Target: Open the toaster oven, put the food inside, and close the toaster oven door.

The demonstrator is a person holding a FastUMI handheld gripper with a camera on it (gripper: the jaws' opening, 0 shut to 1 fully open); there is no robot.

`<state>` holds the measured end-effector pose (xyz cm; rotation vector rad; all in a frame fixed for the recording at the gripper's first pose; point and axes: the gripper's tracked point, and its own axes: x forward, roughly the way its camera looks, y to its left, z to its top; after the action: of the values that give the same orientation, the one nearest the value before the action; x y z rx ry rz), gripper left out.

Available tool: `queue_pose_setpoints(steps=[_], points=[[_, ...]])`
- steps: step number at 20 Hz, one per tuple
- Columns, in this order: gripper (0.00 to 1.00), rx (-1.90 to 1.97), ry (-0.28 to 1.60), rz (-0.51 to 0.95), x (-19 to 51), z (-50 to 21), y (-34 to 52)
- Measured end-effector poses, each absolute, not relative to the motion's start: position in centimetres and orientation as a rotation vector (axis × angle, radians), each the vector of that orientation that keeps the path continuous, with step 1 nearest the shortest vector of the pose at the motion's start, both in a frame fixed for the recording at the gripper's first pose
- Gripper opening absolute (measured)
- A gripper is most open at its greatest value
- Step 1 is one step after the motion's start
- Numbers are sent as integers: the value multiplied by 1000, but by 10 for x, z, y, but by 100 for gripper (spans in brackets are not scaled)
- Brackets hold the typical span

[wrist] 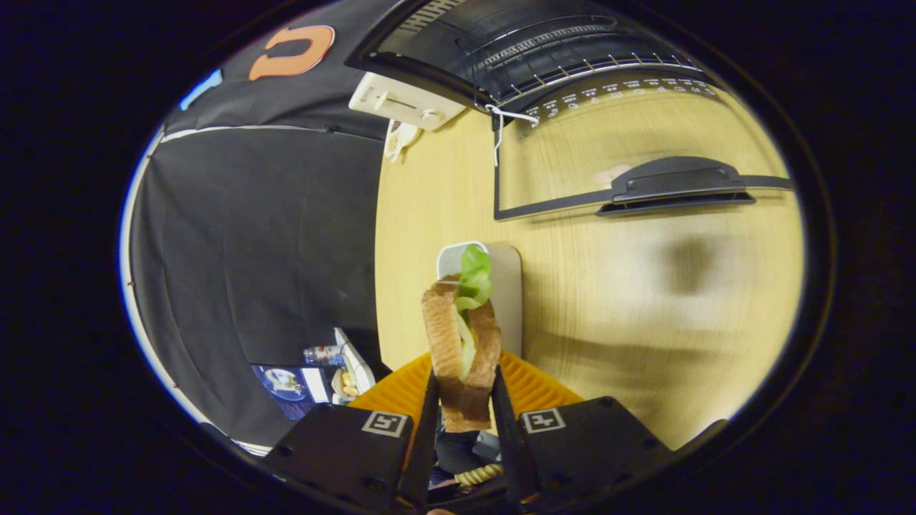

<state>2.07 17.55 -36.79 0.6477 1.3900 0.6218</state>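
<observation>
A sandwich (461, 336) of two brown bread slices with green lettuce stands on edge between my fingers, lifted above the wooden table (680, 307). My gripper (464, 400) is shut on it, one finger pressing each bread slice. Beyond the fingers stands the toaster oven (529, 50), its glass door (630, 150) folded down flat over the table with a dark handle (676, 184) along its near edge. Inside the dark oven a wire rack (572, 68) shows.
An orange ridged plate (533, 386) lies just under the sandwich. A white board or tray (501, 286) rests on the table behind it. A white device (404, 104) sits left of the oven. Black cloth hangs off the table's left edge, with small items on the floor below.
</observation>
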Motion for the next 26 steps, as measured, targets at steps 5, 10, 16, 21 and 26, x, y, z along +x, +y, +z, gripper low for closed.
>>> queue_pose_setpoints(steps=[5, 10, 16, 21, 26], points=[[37, 697, 1332, 673, 15, -316, 171], [37, 805, 1125, 636, 48, -253, 129], [36, 989, 873, 405, 123, -255, 58], [36, 1187, 702, 267, 180, -281, 42], [36, 1337, 516, 167, 228, -307, 42]])
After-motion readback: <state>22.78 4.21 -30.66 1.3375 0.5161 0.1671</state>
